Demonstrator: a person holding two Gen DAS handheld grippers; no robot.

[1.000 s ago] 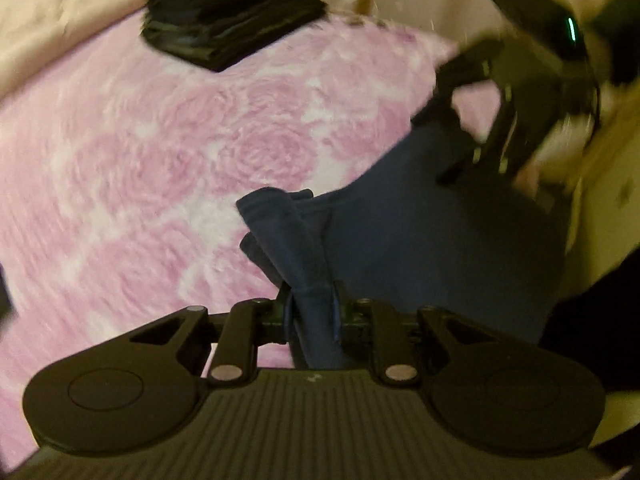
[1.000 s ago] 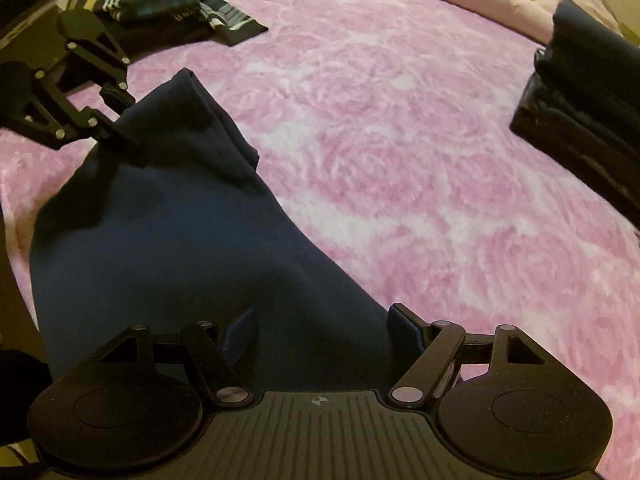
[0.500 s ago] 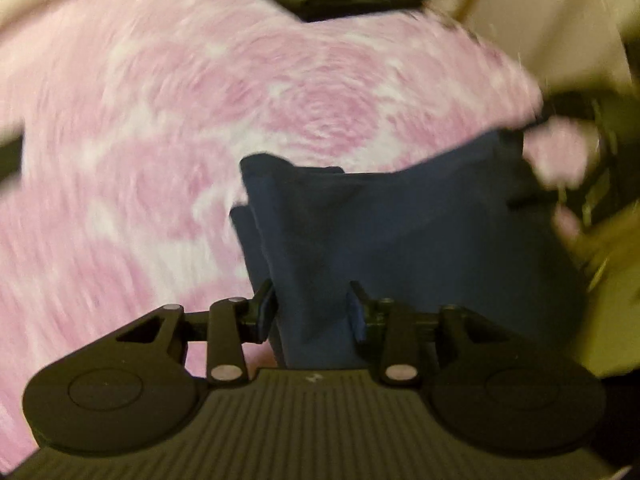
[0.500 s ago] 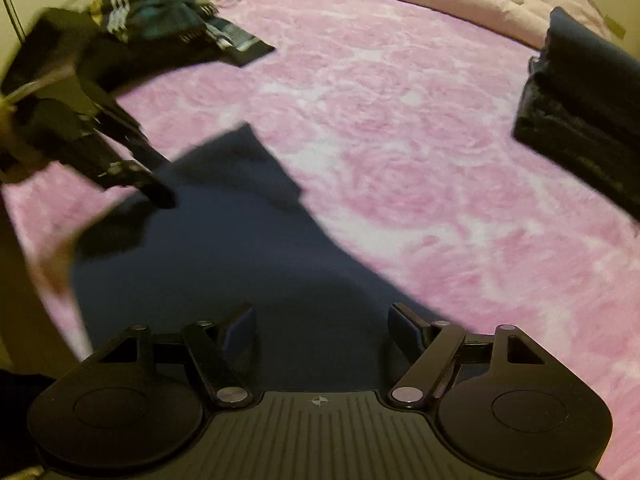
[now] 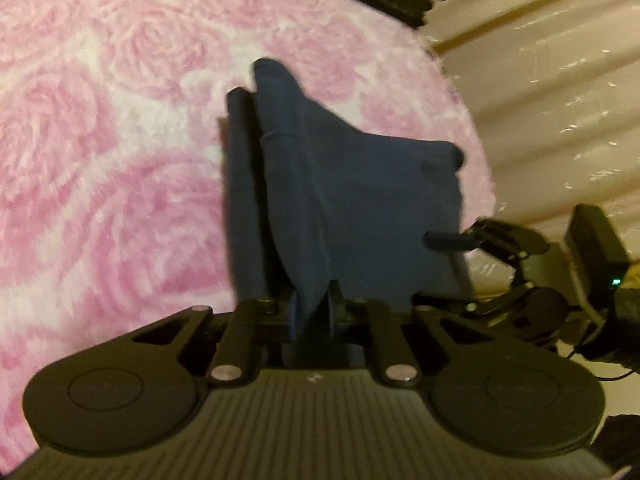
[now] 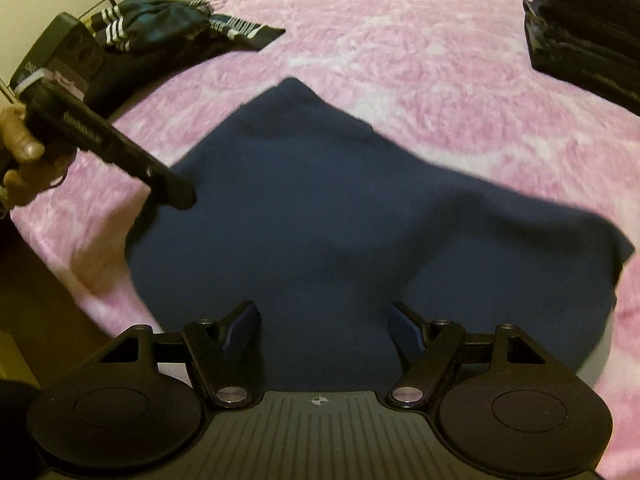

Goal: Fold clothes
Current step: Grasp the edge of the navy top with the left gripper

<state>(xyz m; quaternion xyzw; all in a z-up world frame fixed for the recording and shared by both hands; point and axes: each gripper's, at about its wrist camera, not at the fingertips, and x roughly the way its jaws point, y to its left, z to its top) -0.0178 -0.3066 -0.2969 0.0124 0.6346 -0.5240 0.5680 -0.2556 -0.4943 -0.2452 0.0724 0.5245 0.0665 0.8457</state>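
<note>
Since a second ago my left gripper point(image 5: 312, 312), closing on the navy garment point(image 6: 360, 220), dropped its edge toward the blanket point(image 6: 400, 60); my spread right gripper point(image 6: 322, 334) should pinch at six o'clock.

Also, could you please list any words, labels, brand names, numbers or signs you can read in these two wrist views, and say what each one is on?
No text can be read in either view.
Left gripper: a pale label patch on its body, too blurred to read.
Right gripper: only a small crosshair mark on its ribbed housing, no letters.
Striped garment: white stripes, no wording visible.
</note>
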